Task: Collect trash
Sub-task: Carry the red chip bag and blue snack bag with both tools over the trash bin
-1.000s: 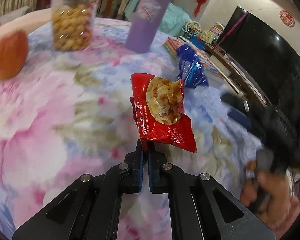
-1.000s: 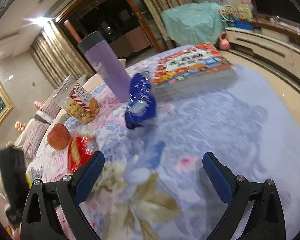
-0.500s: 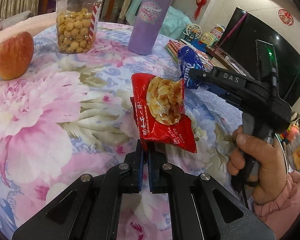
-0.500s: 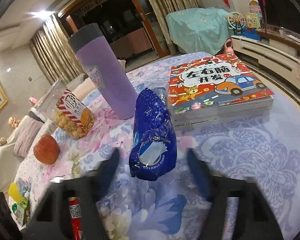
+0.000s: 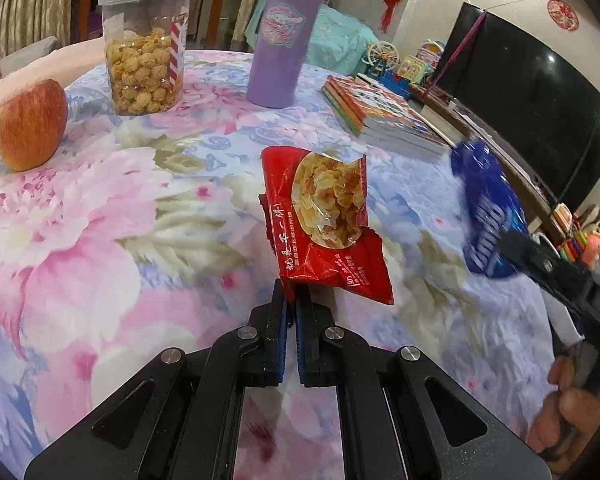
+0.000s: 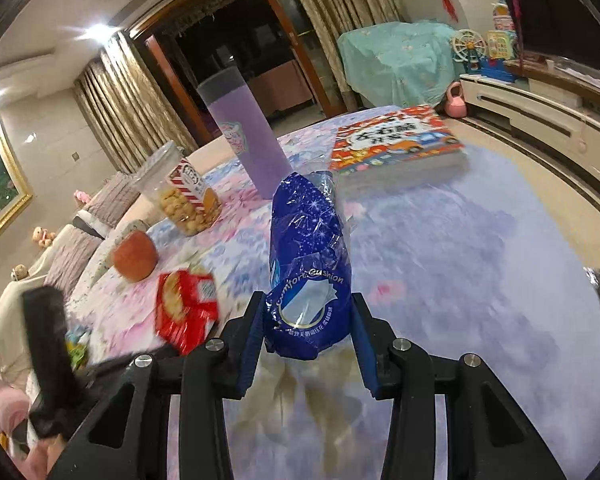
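The right gripper (image 6: 306, 344) is closing its jaws around the blue wrapper (image 6: 308, 264); squeeze gently. At nine o'clock, the left gripper (image 5: 291, 308) is pinching the red packet (image 5: 324, 224) above the counter (image 5: 100, 220).

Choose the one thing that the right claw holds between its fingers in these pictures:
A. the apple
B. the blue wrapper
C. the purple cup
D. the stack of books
B: in the right wrist view the right claw has just been closing, and its blue pads press on both sides of the blue wrapper, while the apple, purple cup and stack of books stand apart on the table.
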